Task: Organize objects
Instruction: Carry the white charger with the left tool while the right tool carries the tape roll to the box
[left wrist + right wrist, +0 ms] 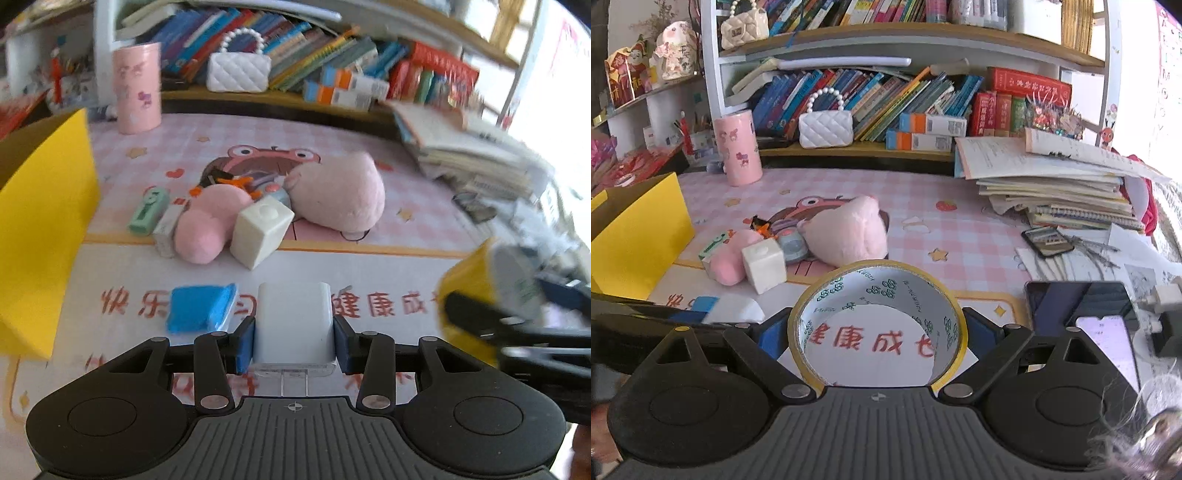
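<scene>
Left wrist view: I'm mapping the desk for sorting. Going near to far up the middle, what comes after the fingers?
White rounded charger block held between the fingers → white cube-shaped plastic box → pink plush toy → white quilted handbag with pearl handle.

The tall yellow cardboard box [40, 229] is cut off at the desk's left edge; the stacked paper notebooks [476, 155] at its right edge are blurred.
</scene>
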A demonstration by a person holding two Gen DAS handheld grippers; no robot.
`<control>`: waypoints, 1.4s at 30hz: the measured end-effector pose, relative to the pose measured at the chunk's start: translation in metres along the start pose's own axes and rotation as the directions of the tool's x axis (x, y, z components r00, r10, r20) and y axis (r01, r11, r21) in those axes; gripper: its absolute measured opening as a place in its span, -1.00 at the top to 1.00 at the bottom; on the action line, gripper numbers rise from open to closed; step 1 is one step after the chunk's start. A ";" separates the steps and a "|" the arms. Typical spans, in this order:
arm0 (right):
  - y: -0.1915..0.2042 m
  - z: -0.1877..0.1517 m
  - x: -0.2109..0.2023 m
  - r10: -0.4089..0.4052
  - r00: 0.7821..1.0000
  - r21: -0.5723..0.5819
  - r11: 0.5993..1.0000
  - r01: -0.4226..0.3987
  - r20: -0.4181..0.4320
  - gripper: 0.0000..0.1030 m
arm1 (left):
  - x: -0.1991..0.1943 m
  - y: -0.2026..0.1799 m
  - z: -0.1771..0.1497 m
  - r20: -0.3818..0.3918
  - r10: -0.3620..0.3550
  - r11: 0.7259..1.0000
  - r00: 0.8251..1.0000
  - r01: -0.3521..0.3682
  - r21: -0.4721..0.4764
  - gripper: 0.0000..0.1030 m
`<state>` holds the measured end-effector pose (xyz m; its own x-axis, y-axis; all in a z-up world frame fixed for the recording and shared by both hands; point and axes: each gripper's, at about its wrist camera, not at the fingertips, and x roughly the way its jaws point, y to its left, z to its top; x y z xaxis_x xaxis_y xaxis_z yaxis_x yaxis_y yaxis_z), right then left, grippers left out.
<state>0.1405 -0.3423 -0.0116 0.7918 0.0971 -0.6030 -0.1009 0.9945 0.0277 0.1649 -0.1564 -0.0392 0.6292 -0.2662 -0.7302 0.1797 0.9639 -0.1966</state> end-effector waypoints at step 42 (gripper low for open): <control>0.332 -0.074 -0.092 0.254 0.964 -0.160 0.951 -0.263 -0.078 -0.80 | -0.227 0.283 -0.127 0.136 0.128 0.960 0.982 -0.089 -0.266 0.20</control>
<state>-0.0108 -0.0237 -0.0056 0.6905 0.3429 -0.6368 -0.4011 0.9142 0.0573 -0.0231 0.1779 -0.0125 0.7438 -0.1389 -0.6538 -0.0843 0.9509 -0.2979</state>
